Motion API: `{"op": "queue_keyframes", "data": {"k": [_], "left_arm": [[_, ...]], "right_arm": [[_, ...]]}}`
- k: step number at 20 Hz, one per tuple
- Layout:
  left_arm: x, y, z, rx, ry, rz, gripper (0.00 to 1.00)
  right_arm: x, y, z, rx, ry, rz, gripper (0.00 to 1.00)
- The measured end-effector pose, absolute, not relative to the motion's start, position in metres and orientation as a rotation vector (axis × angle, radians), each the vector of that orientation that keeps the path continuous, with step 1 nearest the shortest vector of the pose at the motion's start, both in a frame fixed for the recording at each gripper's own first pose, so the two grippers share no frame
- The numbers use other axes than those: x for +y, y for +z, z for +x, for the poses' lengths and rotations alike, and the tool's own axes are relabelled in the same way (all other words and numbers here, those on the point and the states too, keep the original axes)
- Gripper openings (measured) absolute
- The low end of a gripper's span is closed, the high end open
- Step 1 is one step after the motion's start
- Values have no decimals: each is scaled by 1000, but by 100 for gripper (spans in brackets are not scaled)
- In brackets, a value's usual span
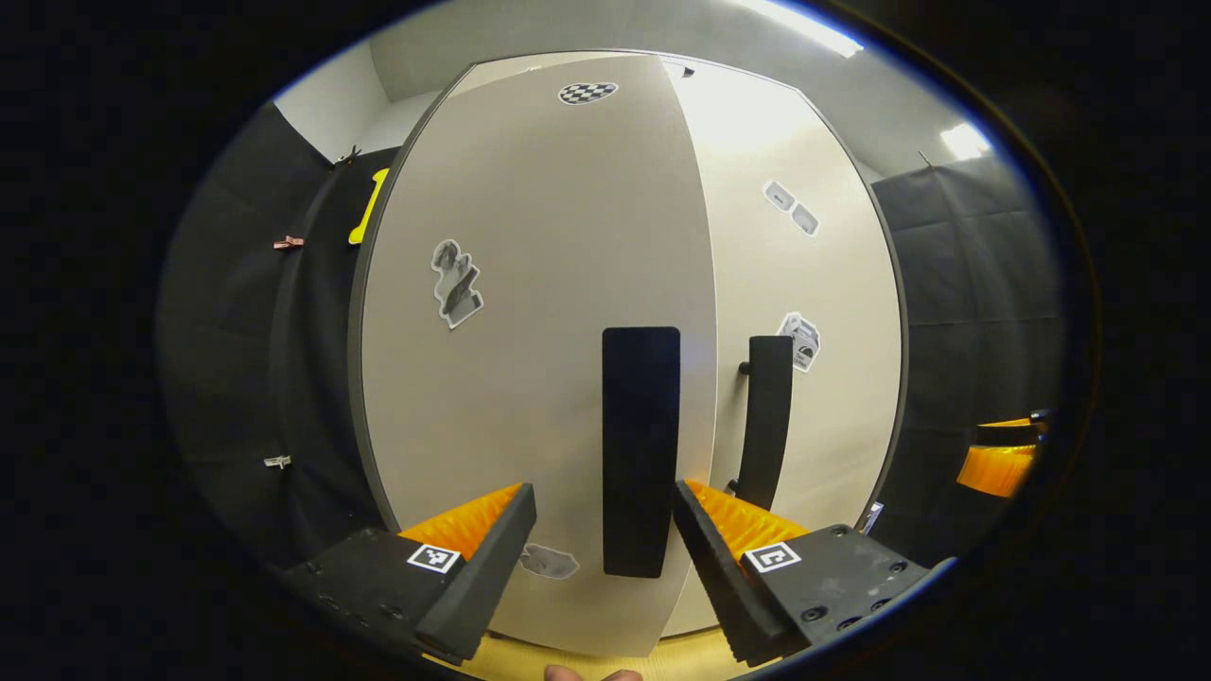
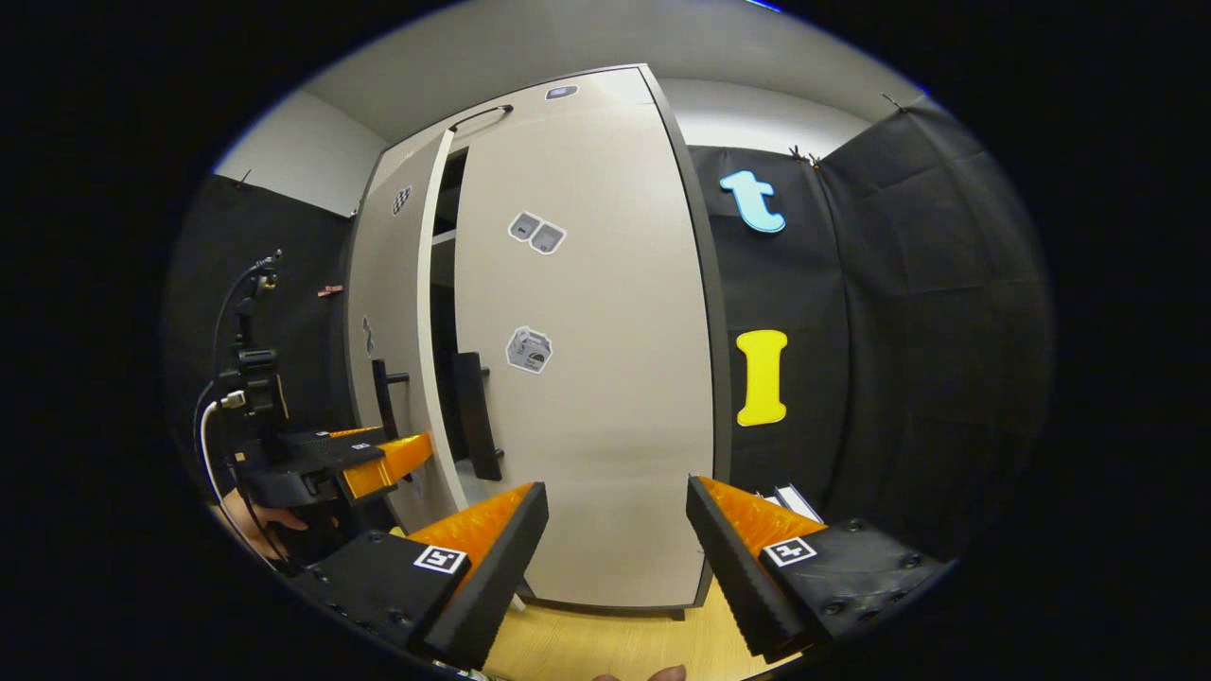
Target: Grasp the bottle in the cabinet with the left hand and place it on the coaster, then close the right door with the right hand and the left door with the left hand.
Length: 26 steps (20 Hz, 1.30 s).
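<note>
A pale cabinet with two doors stands in front of me. In the left gripper view my left gripper (image 1: 604, 501) is open, and the left door's black vertical handle (image 1: 640, 449) rises between its fingers. The left door (image 1: 530, 312) bears a sticker. The right door (image 1: 804, 284) with its own handle (image 1: 766, 421) lies just beyond. In the right gripper view the left door (image 2: 388, 312) stands slightly ajar, with a dark gap (image 2: 445, 284) and a shelf behind its edge. The right door (image 2: 587, 359) looks shut. My right gripper (image 2: 617, 501) is open before it, holding nothing.
The left gripper (image 2: 378, 463) and the hand (image 2: 265, 518) holding it appear at the left of the right gripper view, with cables above. The right gripper (image 1: 1003, 454) peeks in at the far right of the left gripper view. A wooden surface (image 2: 605, 643) lies below the cabinet.
</note>
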State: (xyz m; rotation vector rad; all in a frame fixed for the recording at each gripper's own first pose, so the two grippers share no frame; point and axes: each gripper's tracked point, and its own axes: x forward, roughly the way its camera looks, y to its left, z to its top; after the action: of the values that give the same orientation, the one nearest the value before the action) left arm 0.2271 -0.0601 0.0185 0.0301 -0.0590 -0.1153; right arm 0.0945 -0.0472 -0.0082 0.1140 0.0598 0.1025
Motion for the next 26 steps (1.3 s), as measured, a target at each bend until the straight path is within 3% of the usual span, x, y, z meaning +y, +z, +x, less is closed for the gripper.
{"op": "queue_keyframes", "data": {"k": [26], "left_arm": [[-13,37,99,-65,-83,63,94]], "right_arm": [[-14,24,38,22,56,51,98]]}}
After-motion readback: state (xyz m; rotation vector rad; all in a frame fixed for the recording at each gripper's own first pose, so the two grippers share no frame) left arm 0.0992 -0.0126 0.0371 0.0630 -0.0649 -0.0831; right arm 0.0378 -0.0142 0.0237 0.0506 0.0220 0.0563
